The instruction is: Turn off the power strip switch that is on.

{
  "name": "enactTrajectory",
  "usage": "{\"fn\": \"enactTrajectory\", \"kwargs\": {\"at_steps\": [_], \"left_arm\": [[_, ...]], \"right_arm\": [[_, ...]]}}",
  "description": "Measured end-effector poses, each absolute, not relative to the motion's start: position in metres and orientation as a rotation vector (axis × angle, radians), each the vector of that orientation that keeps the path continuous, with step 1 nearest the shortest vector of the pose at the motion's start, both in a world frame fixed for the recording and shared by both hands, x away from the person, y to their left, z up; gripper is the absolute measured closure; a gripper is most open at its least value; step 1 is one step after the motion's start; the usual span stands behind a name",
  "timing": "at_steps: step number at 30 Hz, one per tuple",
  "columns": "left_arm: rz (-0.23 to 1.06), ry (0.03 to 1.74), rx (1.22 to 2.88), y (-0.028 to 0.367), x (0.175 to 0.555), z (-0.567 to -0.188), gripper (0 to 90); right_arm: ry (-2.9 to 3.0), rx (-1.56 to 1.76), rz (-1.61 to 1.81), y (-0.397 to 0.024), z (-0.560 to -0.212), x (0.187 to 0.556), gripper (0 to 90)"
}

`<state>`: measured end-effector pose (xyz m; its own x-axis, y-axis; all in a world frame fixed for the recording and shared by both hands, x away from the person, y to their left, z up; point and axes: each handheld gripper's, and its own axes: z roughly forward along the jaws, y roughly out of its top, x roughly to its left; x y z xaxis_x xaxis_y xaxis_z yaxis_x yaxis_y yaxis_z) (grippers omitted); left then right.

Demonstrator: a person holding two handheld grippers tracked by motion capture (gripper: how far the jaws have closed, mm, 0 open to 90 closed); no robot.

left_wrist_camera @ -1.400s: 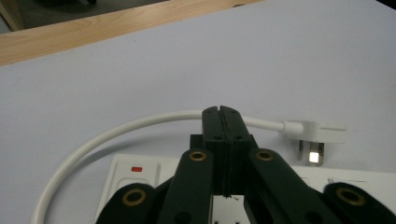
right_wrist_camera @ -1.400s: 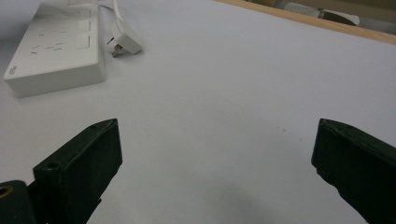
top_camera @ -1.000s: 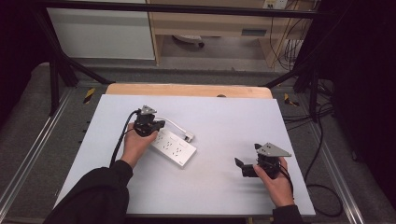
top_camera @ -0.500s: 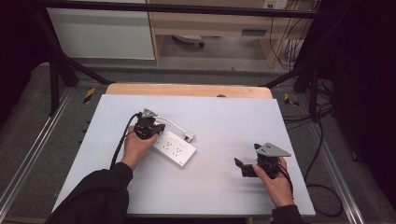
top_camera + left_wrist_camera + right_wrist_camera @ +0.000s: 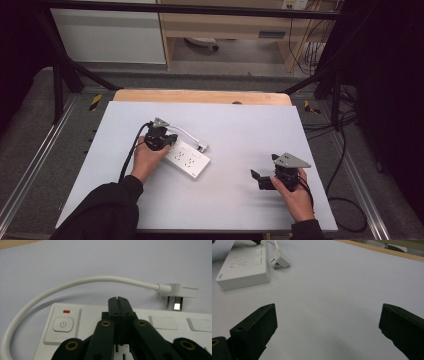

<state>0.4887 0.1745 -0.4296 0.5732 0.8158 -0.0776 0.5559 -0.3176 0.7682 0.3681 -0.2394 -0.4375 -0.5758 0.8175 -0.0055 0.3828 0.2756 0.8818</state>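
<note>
**Closed left gripper poised on the power strip, right gripper spread wide**

On the white table top (image 5: 235,125), a white power strip (image 5: 189,159) lies left of centre, its short white cord (image 5: 75,283) curling round to a flat plug (image 5: 178,290) that rests on the table just beside the strip. Over the switch end of the strip sits the left gripper (image 5: 159,136), its two black jaws pressed flat together with nothing between them. From the left gripper view, the joined tips lie over the strip's top face just beside the power button (image 5: 63,324) and its red light (image 5: 66,311); whether they touch the face cannot be told. Well apart from the strip, toward the near right of the table, the right gripper (image 5: 264,179) is held with its jaws spread wide, empty, pointing toward the strip.
</note>
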Motion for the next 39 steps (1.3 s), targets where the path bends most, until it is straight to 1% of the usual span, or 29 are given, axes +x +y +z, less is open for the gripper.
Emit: {"fn": "enactTrajectory", "kwargs": {"at_steps": [20,39], "left_arm": [[0.398,1.088,2.01,0.1757,0.4891,-0.4313,90.0],[0.403,1.074,2.017,0.1756,0.489,-0.4315,90.0]], "right_arm": [[2.092,1.075,1.247,-0.2393,-0.4374,0.3679,2.2],[2.094,1.073,1.245,-0.2393,-0.4373,0.3678,2.2]]}}
